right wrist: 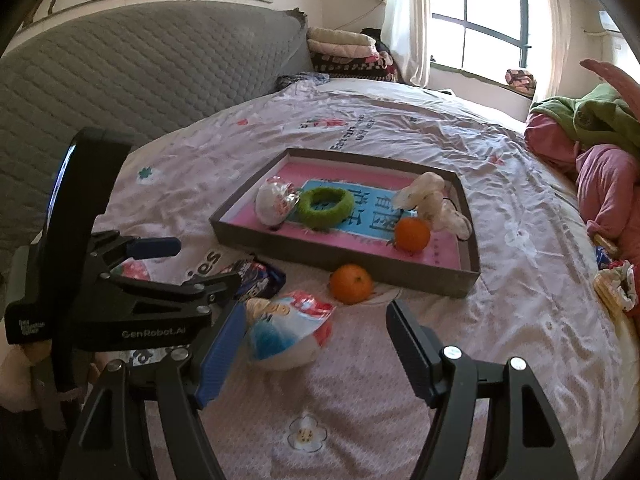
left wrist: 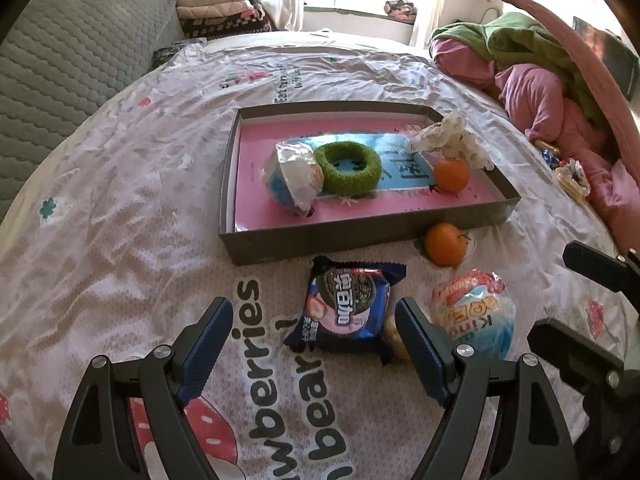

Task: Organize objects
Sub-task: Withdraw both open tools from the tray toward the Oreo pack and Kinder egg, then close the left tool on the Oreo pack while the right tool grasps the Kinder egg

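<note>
The left claw (left wrist: 314, 332) is spread wide with nothing pinched in it. The cookie pack (left wrist: 346, 308), dark blue with a round cookie drawn on it, lies flat on the bed sheet (left wrist: 120, 200) between the two blue fingers, but the fingers do not touch it. A small yellow thing peeks out just under the pack's right edge; it is too hidden to tell what it is.

The right claw (right wrist: 316, 336) is also wide apart and holds nothing. The egg toy (right wrist: 288, 332), in a shiny red, white and blue wrapper, sits on the sheet just beside its left finger. In the right wrist view, the left claw's black frame sticks in from the left side and covers part of the cookie pack.

A bit farther out, an orange (right wrist: 351, 283) sits on the sheet, right against the near wall of the grey tray (left wrist: 360, 240).

Inside the tray, on a pink and blue sheet, there is a second egg toy (left wrist: 298, 180) touching a green fuzzy ring (left wrist: 347, 168). A second orange (left wrist: 451, 175) sits near the right wall, next to a crumpled white cloth (left wrist: 448, 138).

A heap of pink and green blankets (left wrist: 540, 80) is piled at the right side of the bed. A grey quilted headboard (right wrist: 140, 72) stands at the left. Folded blankets (left wrist: 224, 10) are stacked in the far corner by the window (right wrist: 480, 12).
</note>
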Tool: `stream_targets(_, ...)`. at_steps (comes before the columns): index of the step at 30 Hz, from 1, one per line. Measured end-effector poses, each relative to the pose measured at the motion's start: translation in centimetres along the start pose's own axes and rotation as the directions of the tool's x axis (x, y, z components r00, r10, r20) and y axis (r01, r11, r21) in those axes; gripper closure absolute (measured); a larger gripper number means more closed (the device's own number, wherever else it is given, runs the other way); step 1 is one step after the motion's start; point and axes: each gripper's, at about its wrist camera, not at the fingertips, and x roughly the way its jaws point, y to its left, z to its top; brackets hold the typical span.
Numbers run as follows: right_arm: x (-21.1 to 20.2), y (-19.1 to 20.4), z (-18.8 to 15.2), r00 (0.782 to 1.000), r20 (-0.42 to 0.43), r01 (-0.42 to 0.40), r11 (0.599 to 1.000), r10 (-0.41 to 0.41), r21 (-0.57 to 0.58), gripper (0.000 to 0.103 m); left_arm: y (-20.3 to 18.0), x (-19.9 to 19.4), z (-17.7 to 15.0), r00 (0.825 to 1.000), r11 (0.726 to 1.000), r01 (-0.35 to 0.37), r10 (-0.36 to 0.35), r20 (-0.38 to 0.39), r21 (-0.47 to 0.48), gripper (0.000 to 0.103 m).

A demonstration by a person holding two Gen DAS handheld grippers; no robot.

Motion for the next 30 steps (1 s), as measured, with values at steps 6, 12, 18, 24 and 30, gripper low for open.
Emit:
stream_targets(6, 0.1, 0.7, -0.7, 1.000, -0.017, -0.010, 1.000, 0.010, -0.008, 0.031, 0.2, 0.1, -0.2, 1.000, 1.000, 0.005, -0.005, -0.010, -0.002, 0.019)
stream_targets(12, 0.6, 1.3, -1.3, 0.999, -0.032, 0.001, 1.000, -0.002, -0.021, 0.031, 0.1, 0.2, 0.1, 1.000, 1.000, 0.014, -0.014, -0.011, -0.003, 0.019)
stream_targets(18, 1.4, 1.5, -1.7, 0.999, -0.053, -0.003, 1.000, 0.001, -0.026, 0.031, 0.2, 1.0, 0.5, 0.999, 1.000, 0.029, -0.029, -0.028, -0.008, 0.019)
stream_targets(24, 2.1, 1.5, -2.1, 0.997, -0.072, -0.003, 1.000, 0.002, -0.025, 0.031, 0.0, 1.7, 0.9, 0.999, 0.999, 0.039, -0.040, -0.037, -0.006, 0.019)
stream_targets(30, 2.8, 1.6, -2.3, 0.997, -0.076, -0.006, 1.000, 0.005, -0.012, 0.031, -0.3, 2.4, 0.8, 0.997, 0.998, 0.061, -0.061, -0.056, -0.005, 0.019)
